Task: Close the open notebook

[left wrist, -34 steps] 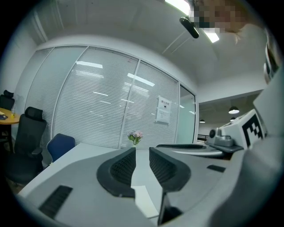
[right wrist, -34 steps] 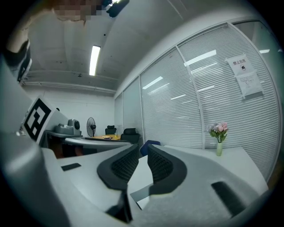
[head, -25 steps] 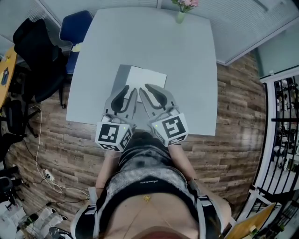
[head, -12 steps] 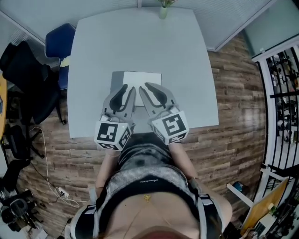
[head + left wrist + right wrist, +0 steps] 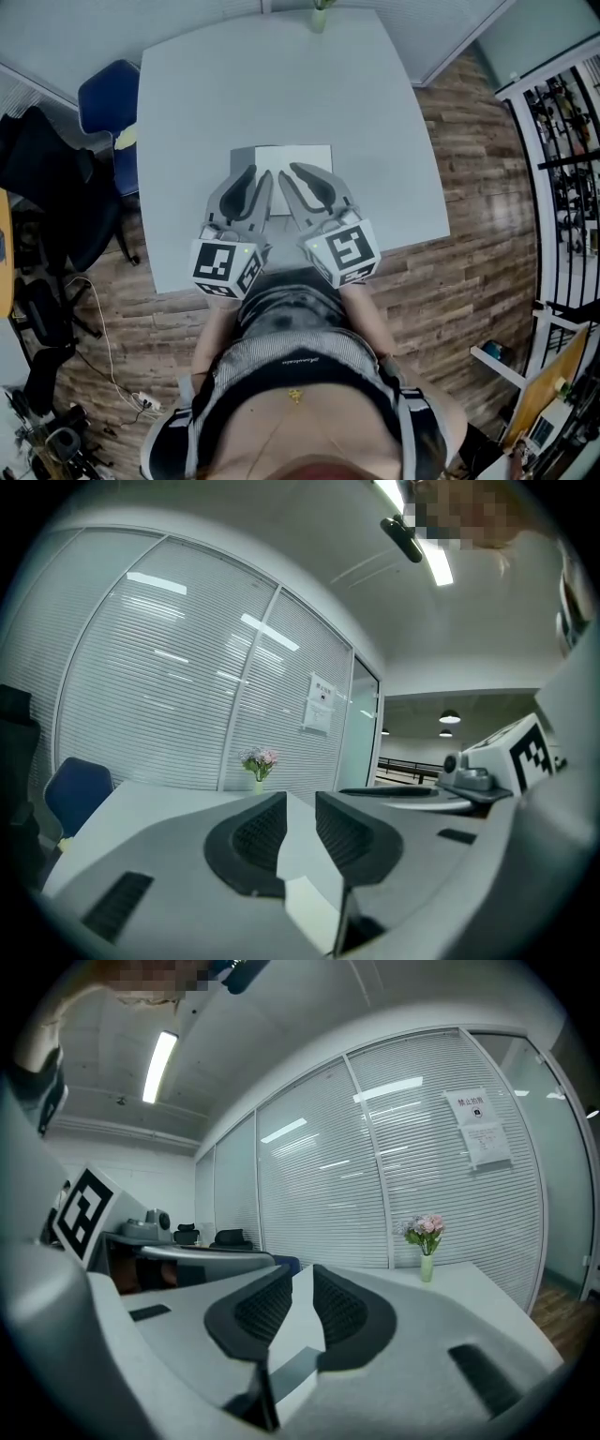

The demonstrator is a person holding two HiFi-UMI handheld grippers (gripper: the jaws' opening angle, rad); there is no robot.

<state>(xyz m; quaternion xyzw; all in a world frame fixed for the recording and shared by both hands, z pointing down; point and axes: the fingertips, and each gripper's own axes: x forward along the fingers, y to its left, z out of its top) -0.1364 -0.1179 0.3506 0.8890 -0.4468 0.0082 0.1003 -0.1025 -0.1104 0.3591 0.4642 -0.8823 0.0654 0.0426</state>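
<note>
The open notebook (image 5: 302, 161) lies flat on the near half of the grey table (image 5: 281, 84), with a white page on the right and a grey part on the left. My left gripper (image 5: 262, 178) and right gripper (image 5: 289, 174) hover side by side over its near edge and point away from me. Each stands open by a narrow gap with nothing between the fingers. In the left gripper view the notebook's (image 5: 309, 907) white page shows below the left gripper (image 5: 300, 803). In the right gripper view a grey strip of the notebook (image 5: 295, 1372) shows under the right gripper (image 5: 302, 1290).
A small vase of pink flowers (image 5: 320, 14) stands at the table's far edge. A blue chair (image 5: 108, 103) is at the table's left side, with dark office chairs beyond it. Slatted glass walls close the far side. The floor is wood.
The head view has swung, so the table and notebook now lie squarer ahead of me. Both grippers moved along with it and keep their place over the notebook. The jaw gaps are the same.
</note>
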